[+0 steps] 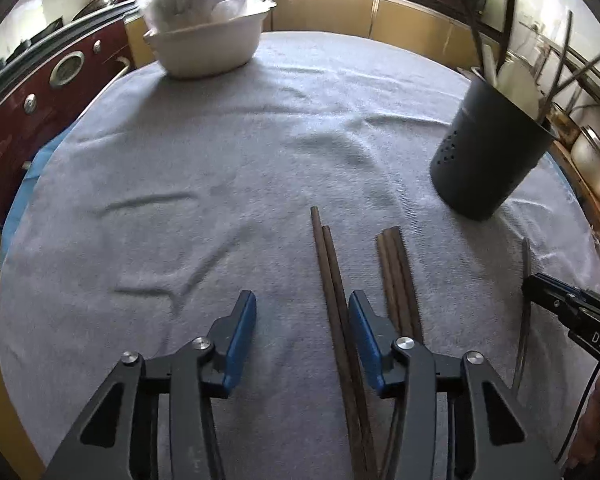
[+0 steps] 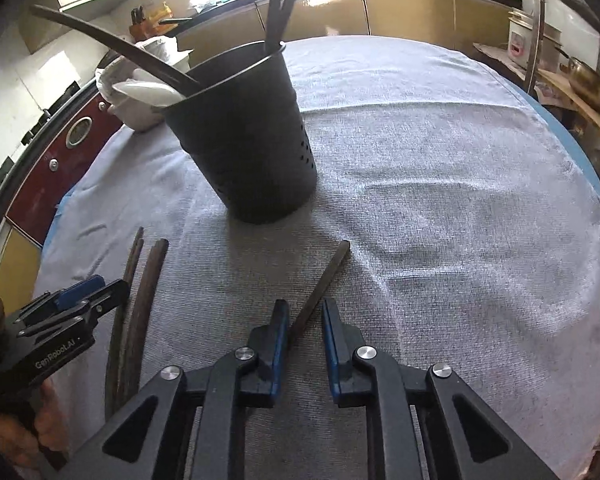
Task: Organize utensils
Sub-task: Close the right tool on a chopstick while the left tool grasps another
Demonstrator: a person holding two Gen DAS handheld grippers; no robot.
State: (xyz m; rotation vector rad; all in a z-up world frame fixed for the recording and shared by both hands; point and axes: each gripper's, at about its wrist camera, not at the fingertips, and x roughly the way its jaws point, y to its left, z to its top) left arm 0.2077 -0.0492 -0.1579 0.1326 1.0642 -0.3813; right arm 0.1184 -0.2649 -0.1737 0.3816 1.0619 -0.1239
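A black perforated utensil holder (image 1: 488,152) (image 2: 248,140) stands on the grey towel and holds several utensils. Brown wooden chopsticks (image 1: 332,280) lie on the towel, with a second bundle (image 1: 398,276) just right of them; they also show in the right wrist view (image 2: 136,300). My left gripper (image 1: 302,308) is open, with the left pair of chopsticks lying between its fingers near the right one. My right gripper (image 2: 305,312) is open around a single dark utensil handle (image 2: 324,284) lying on the towel, not clamped.
A white bowl stack (image 1: 204,36) stands at the far left of the table. A red appliance (image 1: 32,112) is beyond the left edge. Shelves with pots (image 2: 580,76) are to the right. The grey towel (image 2: 440,184) covers the table.
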